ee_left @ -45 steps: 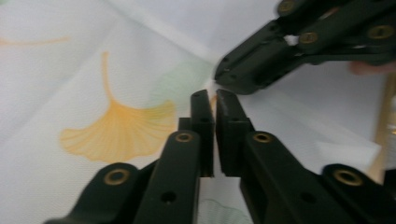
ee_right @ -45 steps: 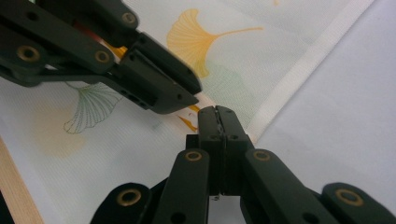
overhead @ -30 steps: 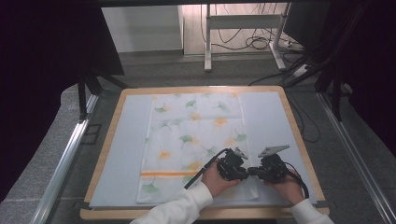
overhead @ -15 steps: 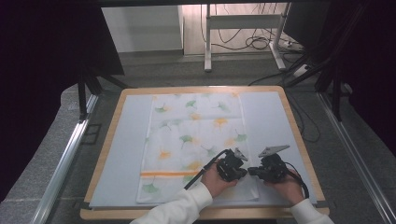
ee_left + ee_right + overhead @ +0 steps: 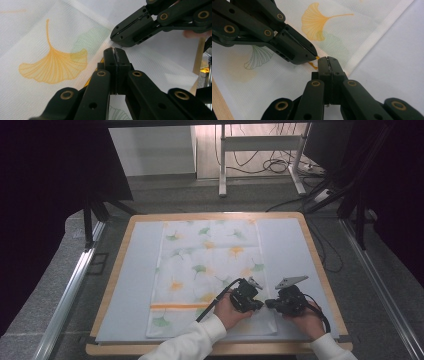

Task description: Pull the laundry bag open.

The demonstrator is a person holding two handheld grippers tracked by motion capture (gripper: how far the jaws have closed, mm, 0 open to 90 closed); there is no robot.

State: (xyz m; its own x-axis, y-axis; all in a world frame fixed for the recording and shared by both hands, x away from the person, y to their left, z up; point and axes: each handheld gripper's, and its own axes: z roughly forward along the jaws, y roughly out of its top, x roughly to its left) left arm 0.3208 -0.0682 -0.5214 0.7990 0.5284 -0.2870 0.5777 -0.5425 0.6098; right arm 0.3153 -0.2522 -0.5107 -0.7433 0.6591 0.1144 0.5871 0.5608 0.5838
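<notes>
A white cloth (image 5: pixel 205 265) printed with orange and green ginkgo leaves lies flat on the pale blue mat (image 5: pixel 135 285). Both grippers meet tip to tip at its right hem, near the front corner. My left gripper (image 5: pixel 261 304) comes in from the left over the cloth, and its jaws are shut on the hem (image 5: pixel 114 51). My right gripper (image 5: pixel 269 304) faces it from the mat side with its jaws pressed together on the same edge (image 5: pixel 327 59). In the left gripper view the right gripper (image 5: pixel 113 35) lies just beyond my tip. An orange stripe (image 5: pixel 175 306) crosses the cloth's front end.
The mat sits in a wooden-rimmed table (image 5: pixel 320 270). Metal rails (image 5: pixel 70 290) run along both sides. Beyond the far edge are a stand's legs (image 5: pixel 222 165) and cables (image 5: pixel 275 165) on the floor. Bare mat lies left and right of the cloth.
</notes>
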